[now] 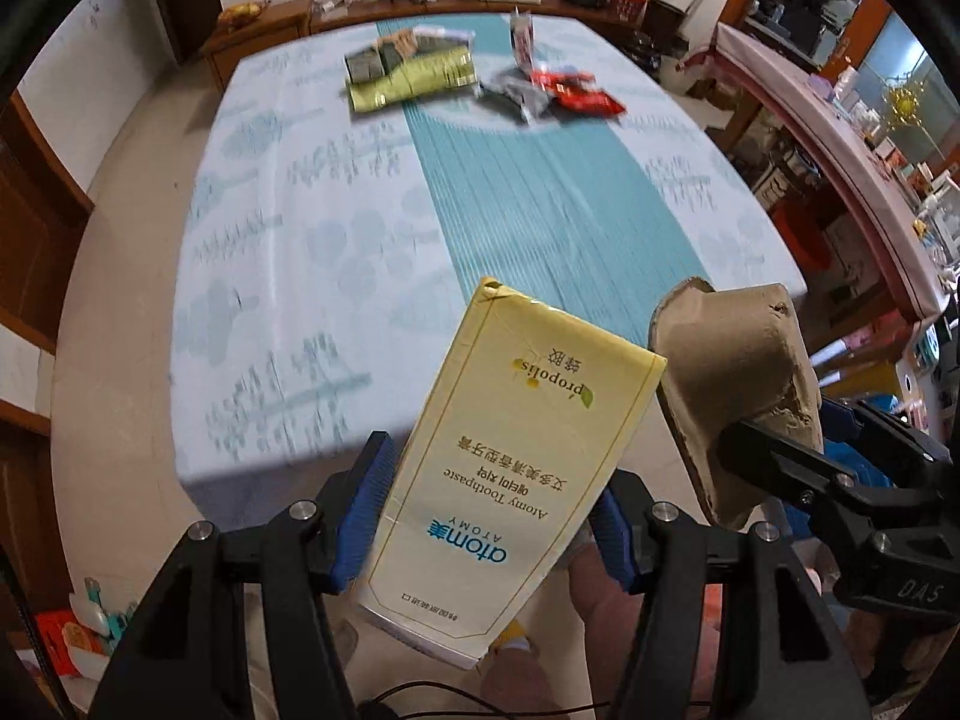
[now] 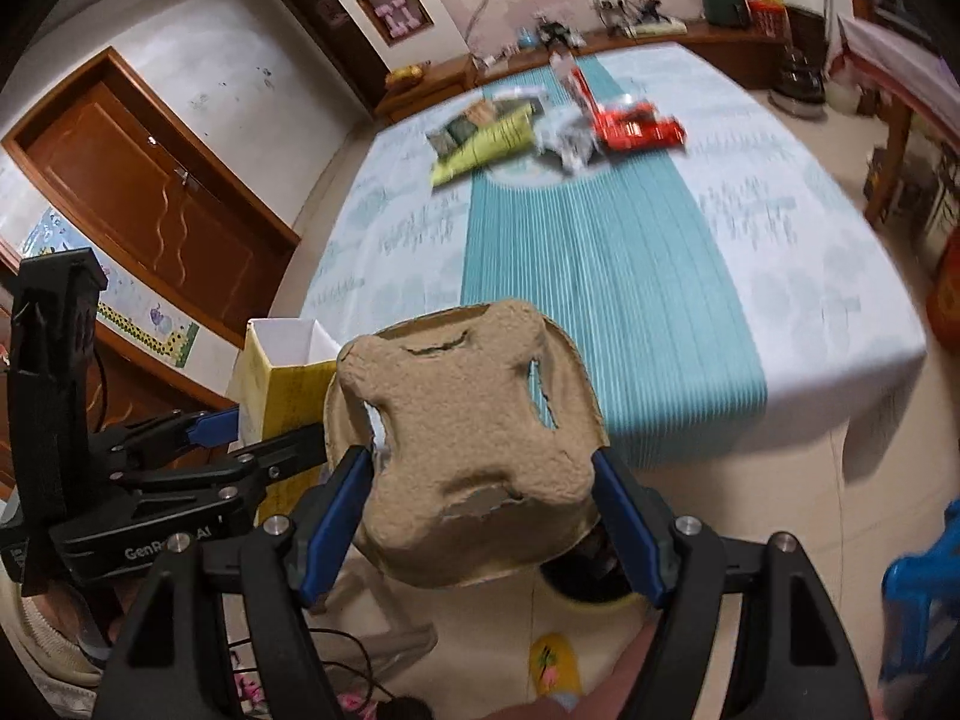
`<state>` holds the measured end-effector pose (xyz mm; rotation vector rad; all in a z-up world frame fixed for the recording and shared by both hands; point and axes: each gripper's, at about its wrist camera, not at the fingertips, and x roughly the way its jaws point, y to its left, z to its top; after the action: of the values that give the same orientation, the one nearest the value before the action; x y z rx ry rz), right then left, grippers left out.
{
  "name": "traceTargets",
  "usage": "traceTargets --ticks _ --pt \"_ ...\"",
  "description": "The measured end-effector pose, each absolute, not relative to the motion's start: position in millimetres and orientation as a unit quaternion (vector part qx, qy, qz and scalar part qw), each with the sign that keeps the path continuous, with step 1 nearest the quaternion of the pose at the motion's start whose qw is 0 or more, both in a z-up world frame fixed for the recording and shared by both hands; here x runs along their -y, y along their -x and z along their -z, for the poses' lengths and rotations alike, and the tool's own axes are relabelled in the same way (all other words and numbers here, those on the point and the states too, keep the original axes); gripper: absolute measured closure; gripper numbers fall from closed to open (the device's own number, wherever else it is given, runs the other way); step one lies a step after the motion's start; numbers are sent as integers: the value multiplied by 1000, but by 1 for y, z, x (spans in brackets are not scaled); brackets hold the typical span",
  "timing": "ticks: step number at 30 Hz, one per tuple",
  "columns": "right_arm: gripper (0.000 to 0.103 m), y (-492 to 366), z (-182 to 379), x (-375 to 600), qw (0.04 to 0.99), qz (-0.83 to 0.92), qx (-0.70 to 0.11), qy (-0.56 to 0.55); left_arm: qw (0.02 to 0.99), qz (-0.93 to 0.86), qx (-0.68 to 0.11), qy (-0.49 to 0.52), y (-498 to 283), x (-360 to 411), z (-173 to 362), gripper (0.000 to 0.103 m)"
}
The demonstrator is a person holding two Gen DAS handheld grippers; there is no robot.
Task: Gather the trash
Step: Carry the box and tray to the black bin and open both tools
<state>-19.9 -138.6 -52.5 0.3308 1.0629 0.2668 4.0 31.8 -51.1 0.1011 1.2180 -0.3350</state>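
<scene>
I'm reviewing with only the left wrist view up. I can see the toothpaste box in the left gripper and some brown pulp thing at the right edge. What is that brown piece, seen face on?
Observer: In the right wrist view the pulp cup carrier shows its full face: a moulded tray with torn slits, held between the right gripper pads.
Operator: Is the toothpaste box sealed at the far end?
Observer: No. From the right wrist view the toothpaste box is open at its top end, with the white inside showing.
Operator: Anything below the carrier?
Observer: A dark round opening with a yellow rim sits on the floor just below it, mostly hidden.
</scene>
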Motion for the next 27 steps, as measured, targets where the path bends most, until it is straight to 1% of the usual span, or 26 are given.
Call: traceTargets --ticks 7,12,19,27 --pt "29 54 80 148 820 -108 -536 -169 789 152 -594 -34 31 -26 85 43" --pt "29 68 127 157 794 -99 -570 -188 778 144 -610 -33 47 -14 121 43" --pt "29 70 222 176 747 -83 -624 -213 748 116 -653 -15 52 1 209 43" --pt "28 56 329 188 717 -57 -655 -230 727 87 -681 0 35 13 317 43"
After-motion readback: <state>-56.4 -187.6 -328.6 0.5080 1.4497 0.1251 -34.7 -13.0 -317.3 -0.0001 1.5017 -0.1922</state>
